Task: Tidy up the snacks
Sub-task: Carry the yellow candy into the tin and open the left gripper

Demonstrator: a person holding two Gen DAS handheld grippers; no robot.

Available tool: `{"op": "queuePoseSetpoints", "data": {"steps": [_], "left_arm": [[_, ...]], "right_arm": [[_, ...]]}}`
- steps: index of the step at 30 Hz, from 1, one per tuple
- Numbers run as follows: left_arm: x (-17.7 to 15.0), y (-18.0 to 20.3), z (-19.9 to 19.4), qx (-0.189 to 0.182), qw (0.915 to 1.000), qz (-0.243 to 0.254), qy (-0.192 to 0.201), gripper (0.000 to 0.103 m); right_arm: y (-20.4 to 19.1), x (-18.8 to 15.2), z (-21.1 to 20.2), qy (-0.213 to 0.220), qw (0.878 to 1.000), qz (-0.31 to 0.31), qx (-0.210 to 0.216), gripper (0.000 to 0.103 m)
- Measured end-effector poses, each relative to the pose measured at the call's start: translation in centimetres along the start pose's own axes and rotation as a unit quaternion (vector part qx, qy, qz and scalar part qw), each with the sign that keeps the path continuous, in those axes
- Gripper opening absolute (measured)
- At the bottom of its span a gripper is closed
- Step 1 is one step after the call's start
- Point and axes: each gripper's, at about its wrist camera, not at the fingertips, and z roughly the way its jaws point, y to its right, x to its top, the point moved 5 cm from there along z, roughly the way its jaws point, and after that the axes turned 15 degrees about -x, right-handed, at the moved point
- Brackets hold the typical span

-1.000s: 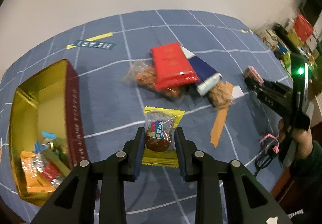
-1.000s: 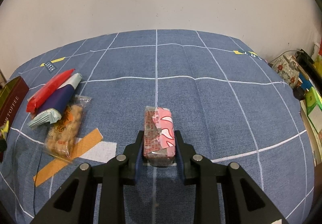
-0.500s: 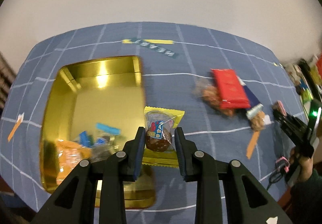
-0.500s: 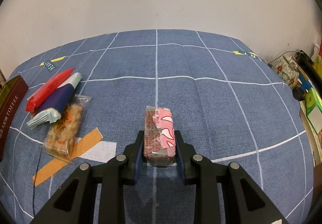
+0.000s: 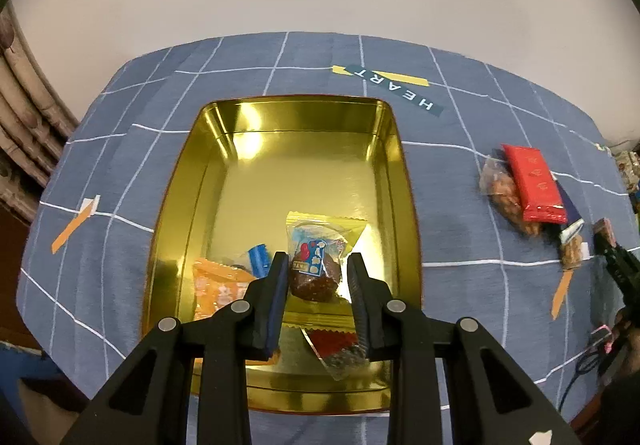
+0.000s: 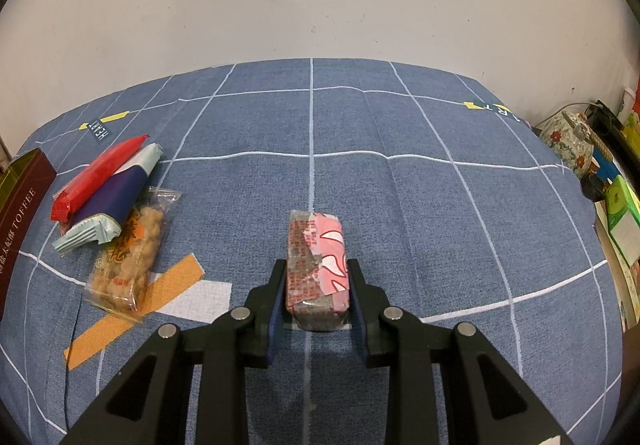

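A blue checked cloth (image 6: 400, 205) covered the table. The left gripper (image 5: 316, 277) squeezed a yellow snack packet (image 5: 320, 241) over the gold tin (image 5: 400, 165). The right gripper (image 6: 316, 285) squeezed a pink snack bar (image 6: 316, 257).

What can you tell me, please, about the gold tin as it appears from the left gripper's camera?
The gold tin is an open, lidless rectangular box with rounded corners and shiny, mirror-like metal walls and floor. It sits flat on the blue grid tablecloth. Its far half is bare; a few wrapped snacks, among them an orange packet, lie at the near end. The left gripper holds a yellow-wrapped snack over it.
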Motion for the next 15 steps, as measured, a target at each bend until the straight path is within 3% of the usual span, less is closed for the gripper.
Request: {"op": "queuePoseSetpoints", "data": {"steps": [15], "left_arm": [[-1.6,-2.1,1.5,0.011,0.9994,-0.024,-0.024,0.026]], "right_arm": [[0.1,0.1,0.0,0.001,1.0,-0.004,-0.002,0.028]]}}
